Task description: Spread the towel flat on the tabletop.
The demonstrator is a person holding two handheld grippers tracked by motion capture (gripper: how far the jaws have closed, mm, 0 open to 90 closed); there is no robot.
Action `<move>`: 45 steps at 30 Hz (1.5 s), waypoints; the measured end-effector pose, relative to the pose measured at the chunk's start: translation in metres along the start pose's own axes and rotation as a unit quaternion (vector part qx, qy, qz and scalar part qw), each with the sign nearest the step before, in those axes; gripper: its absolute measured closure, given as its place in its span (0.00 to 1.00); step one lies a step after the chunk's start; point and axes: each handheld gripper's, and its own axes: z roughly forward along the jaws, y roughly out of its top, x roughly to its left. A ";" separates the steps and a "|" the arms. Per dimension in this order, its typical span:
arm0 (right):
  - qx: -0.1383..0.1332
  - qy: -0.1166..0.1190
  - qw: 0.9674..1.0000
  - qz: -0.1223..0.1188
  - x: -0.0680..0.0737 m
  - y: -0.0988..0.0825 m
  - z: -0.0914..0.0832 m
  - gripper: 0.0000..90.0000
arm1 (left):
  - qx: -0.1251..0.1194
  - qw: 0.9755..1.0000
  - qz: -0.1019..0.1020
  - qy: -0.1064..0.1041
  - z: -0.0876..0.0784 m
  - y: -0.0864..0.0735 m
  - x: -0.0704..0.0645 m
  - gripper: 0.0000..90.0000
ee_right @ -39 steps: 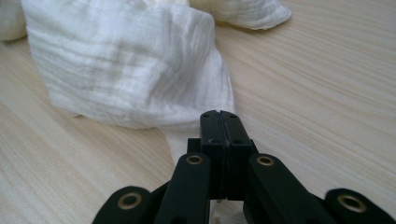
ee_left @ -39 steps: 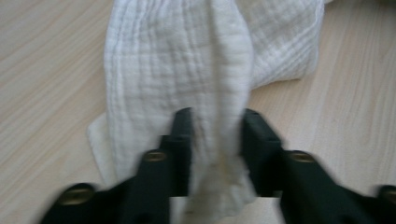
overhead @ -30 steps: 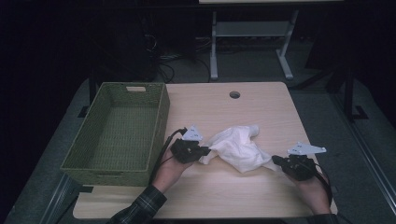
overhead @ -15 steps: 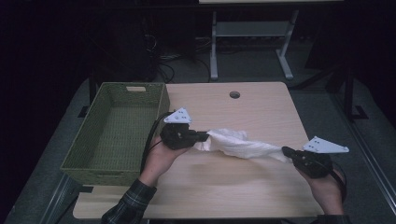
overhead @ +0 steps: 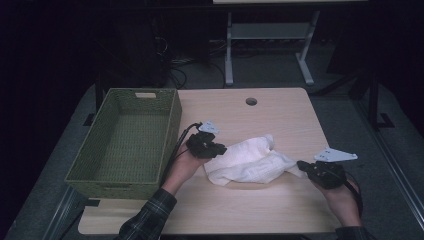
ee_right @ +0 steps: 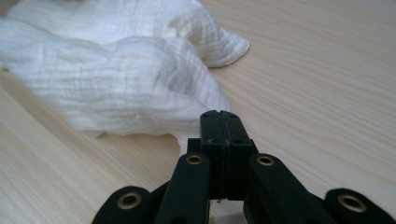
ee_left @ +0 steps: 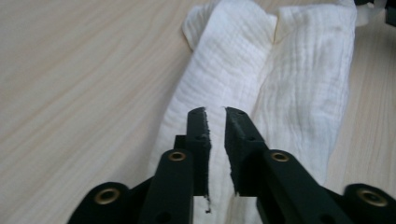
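Two claws, left claw (ee_left: pixel 215 112) just opening over cloth (overhead: pixel 250 161), right claw (ee_right: pixel 219 114) pinching its corner

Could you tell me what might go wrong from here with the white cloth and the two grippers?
1. The left gripper has just been opening, a slim gap between its pads with the white cloth lying below; that end may slump and lose its fold.
2. The right gripper is shut on a thin corner of cloth; a pull could slip it free.
3. The cloth lies bunched on the table beside the green basket, so it could unfold unevenly when lifted.
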 end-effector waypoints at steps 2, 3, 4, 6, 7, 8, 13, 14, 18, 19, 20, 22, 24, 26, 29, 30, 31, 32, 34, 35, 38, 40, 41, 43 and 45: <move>0.003 0.001 1.000 0.000 0.001 -0.001 0.002 0.93 | -0.001 1.000 0.003 -0.004 -0.002 -0.002 -0.005 0.79; 0.003 0.000 1.000 0.000 0.001 -0.001 0.002 0.85 | 0.002 1.000 0.009 -0.003 -0.003 -0.003 -0.008 0.76; 0.003 0.002 1.000 0.000 0.002 0.000 0.001 0.84 | 0.002 1.000 0.011 -0.002 -0.003 -0.005 -0.010 0.73; -0.006 0.008 1.000 -0.001 0.005 0.004 -0.002 0.79 | 0.006 1.000 0.015 -0.003 -0.004 -0.012 -0.015 0.68; -0.011 0.015 1.000 -0.002 0.007 0.007 -0.005 0.79 | 0.006 1.000 0.015 -0.008 -0.005 -0.016 -0.018 0.66; -0.019 0.023 1.000 -0.006 0.011 0.010 -0.006 0.79 | 0.005 1.000 0.013 -0.010 -0.006 -0.019 -0.019 0.64; -0.033 0.082 0.996 -0.026 0.036 0.024 0.000 0.77 | -0.003 1.000 0.012 -0.008 -0.012 -0.033 -0.030 0.57; -0.030 0.096 0.995 -0.030 0.043 0.027 0.004 0.76 | -0.003 1.000 0.011 -0.009 -0.013 -0.036 -0.031 0.56; -0.017 0.135 0.989 -0.061 0.068 0.034 0.024 0.75 | -0.003 1.000 0.014 -0.012 -0.015 -0.045 -0.038 0.54; -0.012 0.143 0.987 -0.068 0.075 0.036 0.030 0.74 | -0.003 1.000 0.011 -0.013 -0.015 -0.047 -0.040 0.53; -0.008 0.149 0.986 -0.076 0.080 0.038 0.035 0.74 | -0.004 1.000 0.010 -0.014 -0.015 -0.048 -0.040 0.53; -0.005 0.158 0.984 -0.088 0.088 0.041 0.042 0.73 | -0.003 1.000 0.011 -0.010 -0.017 -0.053 -0.042 0.51; -0.001 0.168 0.981 -0.095 0.096 0.043 0.049 0.71 | -0.008 1.000 0.007 -0.011 -0.018 -0.056 -0.044 0.51; 0.011 0.170 0.979 -0.110 0.104 0.045 0.058 0.68 | -0.008 1.000 0.006 -0.011 -0.019 -0.059 -0.045 0.49; 0.034 0.168 0.977 -0.127 0.113 0.044 0.074 0.64 | -0.006 1.000 0.004 -0.011 -0.020 -0.063 -0.045 0.49; 0.043 0.167 0.976 -0.132 0.115 0.044 0.079 0.64 | -0.008 1.000 0.001 -0.011 -0.020 -0.064 -0.045 0.49; 0.053 0.165 0.976 -0.134 0.118 0.043 0.084 0.63 | -0.005 1.000 0.004 -0.011 -0.020 -0.065 -0.045 0.49; 0.060 0.161 0.974 -0.145 0.121 0.042 0.089 0.65 | -0.005 1.000 0.004 -0.010 -0.020 -0.065 -0.044 0.49; 0.069 0.150 0.974 -0.156 0.124 0.041 0.095 0.76 | -0.011 1.000 0.001 -0.009 -0.020 -0.064 -0.045 0.49; 0.070 0.146 0.974 -0.160 0.125 0.041 0.097 0.84 | -0.011 1.000 0.001 -0.009 -0.021 -0.064 -0.045 0.49; 0.063 0.149 0.976 -0.147 0.125 0.044 0.096 0.97 | -0.013 1.000 0.004 -0.005 -0.021 -0.065 -0.044 0.49; 0.059 0.167 0.975 -0.134 0.123 0.047 0.092 0.97 | -0.018 1.000 0.001 -0.005 -0.022 -0.064 -0.045 0.49; 0.054 0.175 0.975 -0.125 0.121 0.048 0.088 0.97 | -0.019 1.000 0.003 -0.003 -0.023 -0.063 -0.045 0.49; 0.038 0.186 0.976 -0.110 0.117 0.052 0.081 0.97 | -0.023 1.000 0.003 -0.004 -0.024 -0.062 -0.046 0.49; 0.030 0.182 0.977 -0.107 0.113 0.057 0.075 0.97 | -0.026 1.000 0.006 -0.004 -0.024 -0.061 -0.048 0.49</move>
